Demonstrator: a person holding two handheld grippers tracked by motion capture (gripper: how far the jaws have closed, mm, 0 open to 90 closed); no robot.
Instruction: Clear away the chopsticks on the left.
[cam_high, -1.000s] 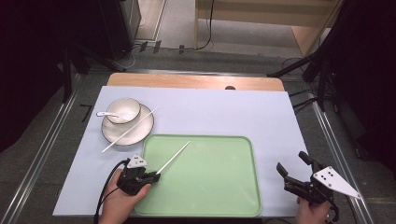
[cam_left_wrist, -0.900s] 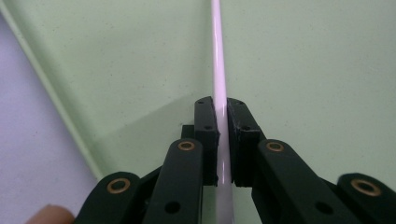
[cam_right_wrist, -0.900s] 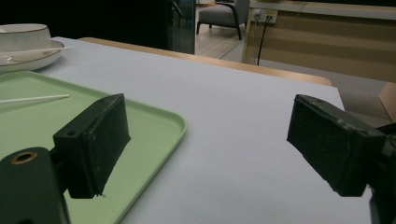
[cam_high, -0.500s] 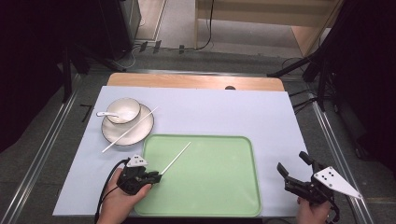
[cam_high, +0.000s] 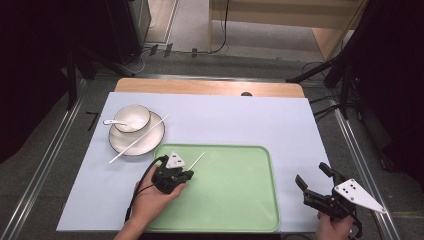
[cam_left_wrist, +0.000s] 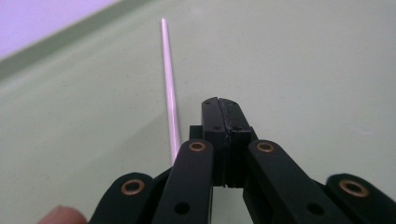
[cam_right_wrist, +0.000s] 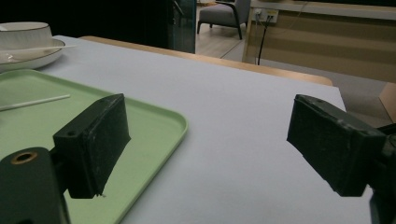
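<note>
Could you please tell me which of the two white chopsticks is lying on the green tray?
The chopstick beside the left gripper lies on the green tray. The other chopstick rests across the saucer under the bowl.

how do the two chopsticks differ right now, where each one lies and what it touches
One chopstick lies flat inside the green tray, beside the shut left gripper. The other chopstick rests propped across the saucer, next to the bowl, its lower end reaching the table. Both are thin, white and slant the same way.
</note>
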